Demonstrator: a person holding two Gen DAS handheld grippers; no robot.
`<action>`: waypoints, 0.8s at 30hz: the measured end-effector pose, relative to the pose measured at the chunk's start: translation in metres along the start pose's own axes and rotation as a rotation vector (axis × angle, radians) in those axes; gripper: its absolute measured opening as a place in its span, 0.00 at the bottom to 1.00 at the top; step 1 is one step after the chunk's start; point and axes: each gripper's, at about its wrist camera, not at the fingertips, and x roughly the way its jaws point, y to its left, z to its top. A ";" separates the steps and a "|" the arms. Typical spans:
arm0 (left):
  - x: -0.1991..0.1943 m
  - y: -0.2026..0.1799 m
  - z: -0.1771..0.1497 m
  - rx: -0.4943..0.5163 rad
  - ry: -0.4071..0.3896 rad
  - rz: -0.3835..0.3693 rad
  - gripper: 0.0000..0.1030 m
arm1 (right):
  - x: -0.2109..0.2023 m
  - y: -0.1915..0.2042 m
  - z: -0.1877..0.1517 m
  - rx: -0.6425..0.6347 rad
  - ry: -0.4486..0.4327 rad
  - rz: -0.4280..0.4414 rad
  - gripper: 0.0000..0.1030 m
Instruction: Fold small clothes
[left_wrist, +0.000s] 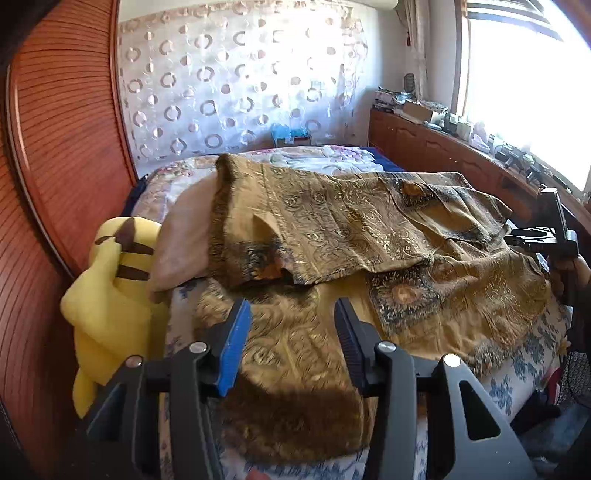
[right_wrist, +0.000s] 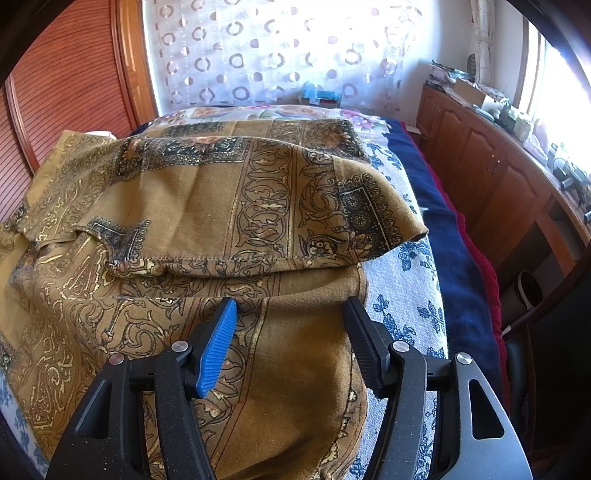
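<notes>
Mustard-brown patterned cloth garment is seen folded across frame centre; left gripper and right gripper are held apart-jawed, empty, above it.

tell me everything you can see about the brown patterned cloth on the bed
The brown patterned cloth is a thin woven-looking garment or scarf in mustard brown, printed with dark scrollwork, gold lines and black-bordered medallion panels, with a stitched hem. It lies spread over the bed, its far part folded back over the near part, wrinkled. One end drapes over a pinkish pillow. Both grippers, left and right, hover open above it, gripping nothing.
</notes>
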 end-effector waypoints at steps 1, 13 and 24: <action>0.005 -0.001 0.002 0.002 0.006 -0.001 0.45 | 0.000 0.000 0.000 0.000 0.000 0.000 0.60; 0.058 -0.001 0.014 -0.008 0.102 0.043 0.46 | 0.000 0.000 0.000 -0.001 0.000 0.001 0.60; 0.103 0.025 0.028 -0.117 0.165 0.036 0.46 | 0.000 0.001 0.000 -0.004 0.001 0.000 0.63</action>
